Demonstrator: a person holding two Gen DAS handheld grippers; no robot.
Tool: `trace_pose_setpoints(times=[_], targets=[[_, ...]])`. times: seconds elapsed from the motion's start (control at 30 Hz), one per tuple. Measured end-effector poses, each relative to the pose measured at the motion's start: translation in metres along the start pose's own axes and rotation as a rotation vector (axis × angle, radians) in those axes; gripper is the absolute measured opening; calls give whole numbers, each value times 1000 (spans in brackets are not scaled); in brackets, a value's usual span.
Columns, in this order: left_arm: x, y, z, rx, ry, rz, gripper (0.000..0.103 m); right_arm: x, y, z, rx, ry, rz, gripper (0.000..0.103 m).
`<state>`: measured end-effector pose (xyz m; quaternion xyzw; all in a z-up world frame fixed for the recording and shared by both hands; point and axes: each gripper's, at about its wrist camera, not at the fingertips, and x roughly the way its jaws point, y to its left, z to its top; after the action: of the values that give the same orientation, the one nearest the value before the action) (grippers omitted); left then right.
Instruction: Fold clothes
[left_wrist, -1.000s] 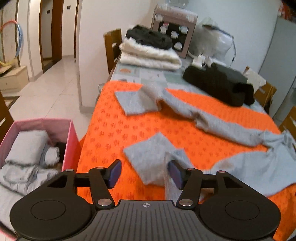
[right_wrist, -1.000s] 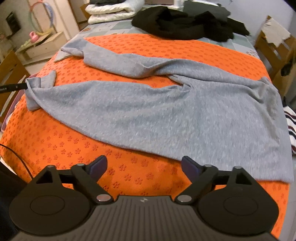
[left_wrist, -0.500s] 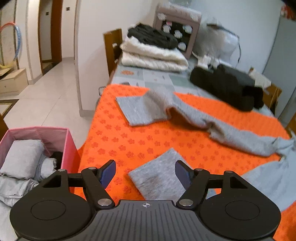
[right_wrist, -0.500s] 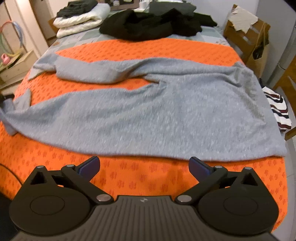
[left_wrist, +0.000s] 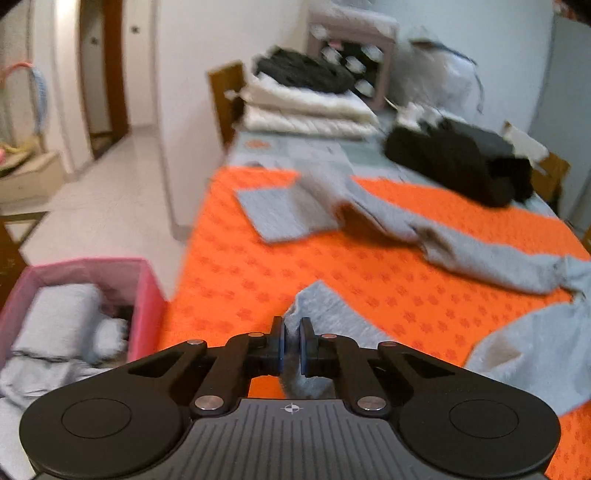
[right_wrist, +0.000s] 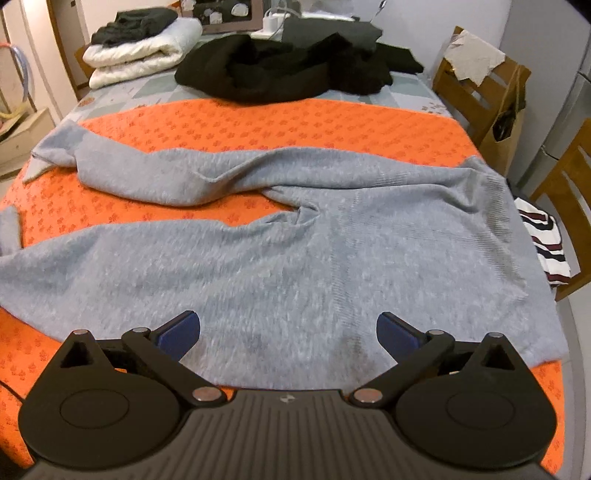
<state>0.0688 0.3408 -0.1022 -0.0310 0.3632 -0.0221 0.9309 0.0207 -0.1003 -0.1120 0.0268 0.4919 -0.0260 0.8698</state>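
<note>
A grey pair of trousers (right_wrist: 332, 251) lies spread on the orange cloth (right_wrist: 295, 122) that covers the table. Its far leg (left_wrist: 461, 243) runs across the cloth to a flat cuff (left_wrist: 288, 210). My left gripper (left_wrist: 291, 345) is shut on the cuff end of the near leg (left_wrist: 332, 317) at the table's left edge. My right gripper (right_wrist: 288, 332) is open and empty, low over the waist part of the trousers near the front edge.
A black garment pile (right_wrist: 295, 66) and folded white bedding (right_wrist: 140, 55) lie at the far end. A pink bin (left_wrist: 88, 306) of folded grey clothes stands on the floor to the left. Wooden chairs (right_wrist: 480, 96) stand to the right, one holding striped clothing (right_wrist: 546, 243).
My left gripper has closed onto the near leg's cuff. My right gripper has moved forward over the trousers' waist and stays open.
</note>
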Motion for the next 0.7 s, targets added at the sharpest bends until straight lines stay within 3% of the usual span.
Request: trace_pose_setpoints(times=[0.23, 0.43, 0.57, 0.7], targets=[[-64, 47, 4, -87, -87, 190, 10, 16, 6, -6, -30, 36, 22, 102], [-109, 74, -10, -160, -70, 311, 9, 20, 11, -14, -59, 68, 48, 102], [-122, 87, -20, -199, -71, 371, 9, 22, 14, -17, -74, 85, 61, 102], [-108, 91, -35, -214, -43, 379, 9, 25, 15, -16, -95, 98, 70, 103]])
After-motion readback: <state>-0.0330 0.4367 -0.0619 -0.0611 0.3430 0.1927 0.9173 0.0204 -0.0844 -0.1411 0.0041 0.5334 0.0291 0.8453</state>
